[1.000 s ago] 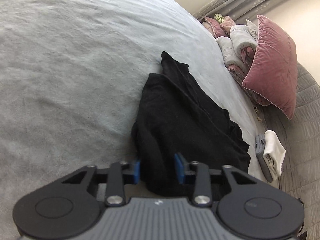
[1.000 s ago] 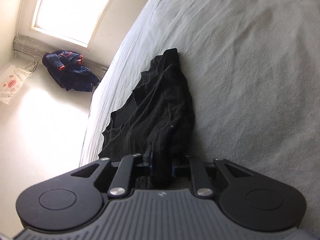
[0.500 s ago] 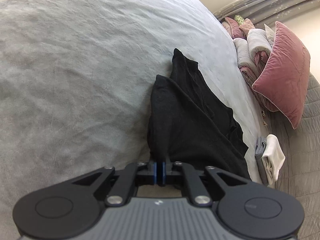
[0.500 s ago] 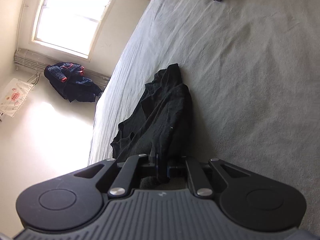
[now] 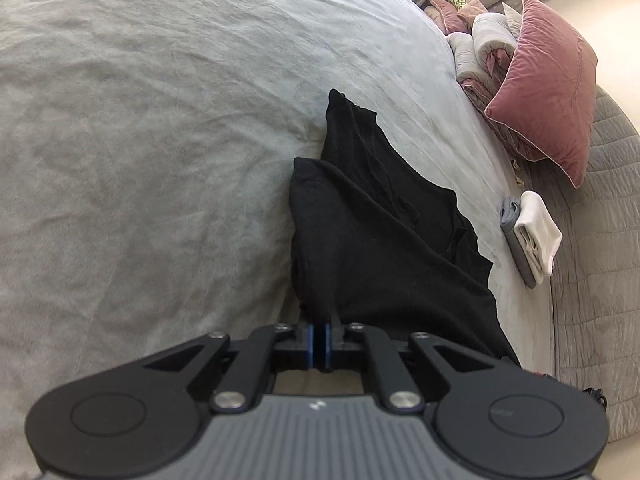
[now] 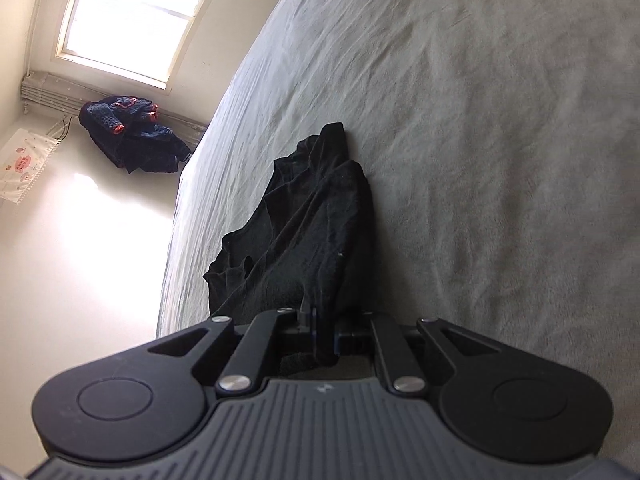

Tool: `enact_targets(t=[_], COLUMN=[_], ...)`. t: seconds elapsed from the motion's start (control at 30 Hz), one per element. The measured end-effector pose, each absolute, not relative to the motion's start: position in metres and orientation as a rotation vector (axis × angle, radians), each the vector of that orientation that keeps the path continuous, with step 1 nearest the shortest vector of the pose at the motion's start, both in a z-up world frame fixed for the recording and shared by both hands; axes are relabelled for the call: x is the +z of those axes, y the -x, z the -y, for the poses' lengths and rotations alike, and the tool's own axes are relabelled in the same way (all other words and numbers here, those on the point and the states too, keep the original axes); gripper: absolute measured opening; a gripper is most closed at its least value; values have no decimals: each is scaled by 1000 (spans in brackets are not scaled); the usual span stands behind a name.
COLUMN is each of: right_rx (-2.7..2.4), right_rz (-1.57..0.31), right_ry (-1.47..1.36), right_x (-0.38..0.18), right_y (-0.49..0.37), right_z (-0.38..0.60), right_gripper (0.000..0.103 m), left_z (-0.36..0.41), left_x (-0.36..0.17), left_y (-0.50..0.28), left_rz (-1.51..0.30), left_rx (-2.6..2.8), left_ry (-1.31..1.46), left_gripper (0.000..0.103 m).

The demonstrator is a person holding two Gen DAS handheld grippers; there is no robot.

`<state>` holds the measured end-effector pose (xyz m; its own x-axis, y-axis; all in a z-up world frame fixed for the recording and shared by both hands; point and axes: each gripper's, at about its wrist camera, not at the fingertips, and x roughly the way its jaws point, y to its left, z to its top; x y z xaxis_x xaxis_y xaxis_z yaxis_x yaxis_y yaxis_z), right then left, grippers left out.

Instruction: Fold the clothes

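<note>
Both the left gripper (image 5: 319, 346) and right gripper (image 6: 326, 336) are clamped on the black garment (image 5: 372, 240); its pinched edges vanish behind their frames.

A bed (image 5: 140, 140) covered with a pale grey, lightly creased sheet (image 6: 500, 160) is seen in both views. A crumpled black garment (image 5: 372, 240) is spread on the sheet near the middle of the left wrist view. At three o'clock from it, a folded white and grey stack (image 5: 528, 232) is laid. At one o'clock, a pink pillow (image 5: 548, 80) and rolled bedding (image 5: 480, 48) are piled.
</note>
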<state>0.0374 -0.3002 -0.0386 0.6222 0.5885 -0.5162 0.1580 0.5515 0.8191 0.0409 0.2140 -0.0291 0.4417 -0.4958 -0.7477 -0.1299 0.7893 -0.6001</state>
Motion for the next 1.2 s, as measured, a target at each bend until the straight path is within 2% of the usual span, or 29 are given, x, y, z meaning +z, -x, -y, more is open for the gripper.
enact_targets(t=[0.3, 0.53, 0.73, 0.77, 0.83, 0.87, 0.9, 0.97, 1.0, 1.2], right_rx=[336, 333, 296, 304, 306, 306, 305, 297, 289, 289], right_rz=[-903, -910, -937, -936, -934, -930, -927, -897, -880, -769], right_ry=[-917, -867, -712, -694, -645, -610, -574, -506, -470, -329], right_x=[-38, -41, -47, -46, -42, -39, -36, -28, -25, -23], right_y=[20, 34, 30, 28, 25, 24, 24, 18, 14, -19], right_z=[300, 301, 291, 290, 289, 287, 285, 281, 279, 261], right_gripper=[10, 10, 17, 17, 20, 26, 36, 48, 50, 50], left_z=[-206, -210, -211, -212, -216, -218, -220, -223, -224, -217], left_x=[-22, -32, -47, -45, -42, -40, -39, -35, -35, -40], left_y=[22, 47, 48, 48, 46, 46, 45, 44, 41, 11], left_rz=[-1100, -1104, -1091, -1077, -1050, -1036, -1022, -994, -976, -857], left_rx=[-294, -311, -285, -288, -293, -296, -299, -304, -302, -249], left_ry=[574, 567, 530, 529, 526, 525, 524, 521, 521, 481], left_gripper=[5, 5, 11, 15, 31, 40, 43, 45, 46, 45])
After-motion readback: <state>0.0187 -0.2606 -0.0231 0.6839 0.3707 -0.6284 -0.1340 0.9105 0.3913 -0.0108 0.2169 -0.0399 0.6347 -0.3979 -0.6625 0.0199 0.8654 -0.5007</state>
